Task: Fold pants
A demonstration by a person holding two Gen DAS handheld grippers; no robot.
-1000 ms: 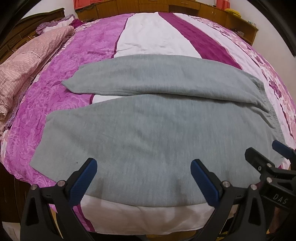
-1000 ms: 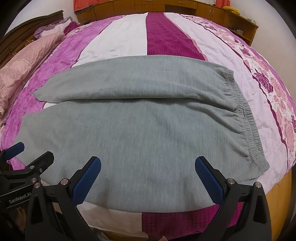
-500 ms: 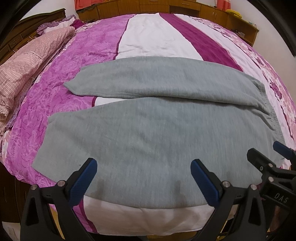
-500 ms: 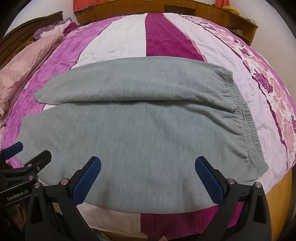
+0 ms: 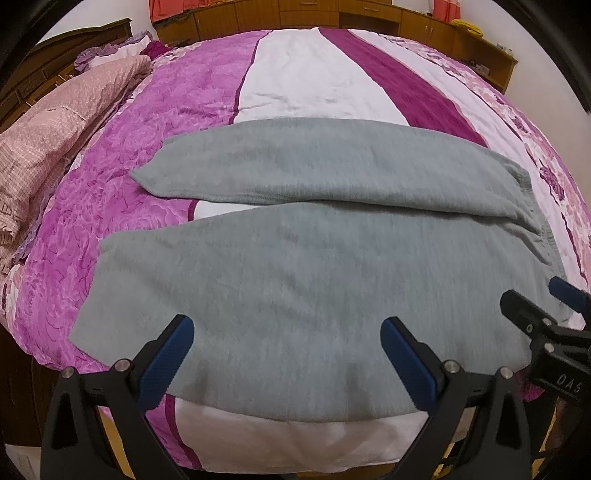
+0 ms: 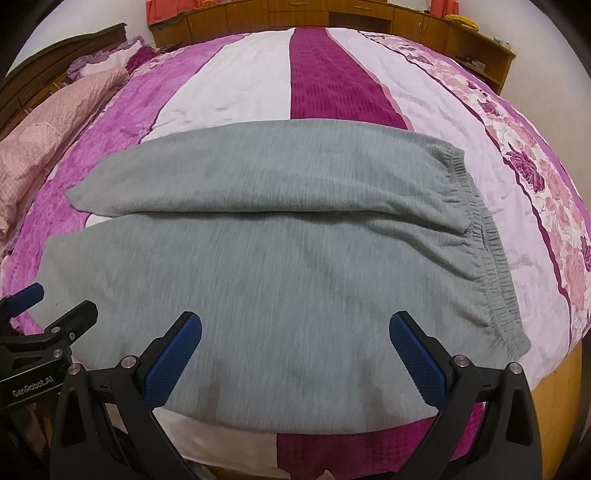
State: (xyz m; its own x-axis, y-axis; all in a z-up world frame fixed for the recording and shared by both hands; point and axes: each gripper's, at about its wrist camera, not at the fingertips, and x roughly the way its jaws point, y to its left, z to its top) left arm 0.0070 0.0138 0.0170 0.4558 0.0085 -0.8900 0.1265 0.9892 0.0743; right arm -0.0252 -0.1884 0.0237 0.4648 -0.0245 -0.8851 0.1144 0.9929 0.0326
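Pants (image 5: 295, 280): grey sweatpants, spread flat across the near half of the bed, waistband to the right, leg cuffs to the left. The two legs lie side by side, far leg angled slightly away, with a thin wedge of bedspread (image 5: 317, 81) showing between them near the cuffs. The near leg reaches almost to the bed's front edge.

Left gripper (image 5: 286, 360): jaws spread wide, nothing between them, blue pads (image 5: 166, 362) over the near leg's lower edge. Contact with the fabric can't be judged from this angle.

Right gripper (image 6: 295, 354): same, wide open and empty, hanging over the near leg closer to the waistband end.

View differences:
- The right wrist view shows the gathered elastic waistband (image 6: 491, 266) clearly, plus its lower corner near the bed's right edge. In the left wrist view the waistband is squeezed at the right margin and partly behind the right gripper (image 5: 546, 317).
- The left wrist view shows both cuffs fully and more of the pink checked pillow (image 5: 48, 155) at far left. In the right wrist view the near cuff sits just past the left gripper (image 6: 48, 314).
- Each view catches the other gripper at its side edge; both look open there too.

No containers in either view. Wooden cabinets (image 6: 332, 14) run along the far wall, doors closed.
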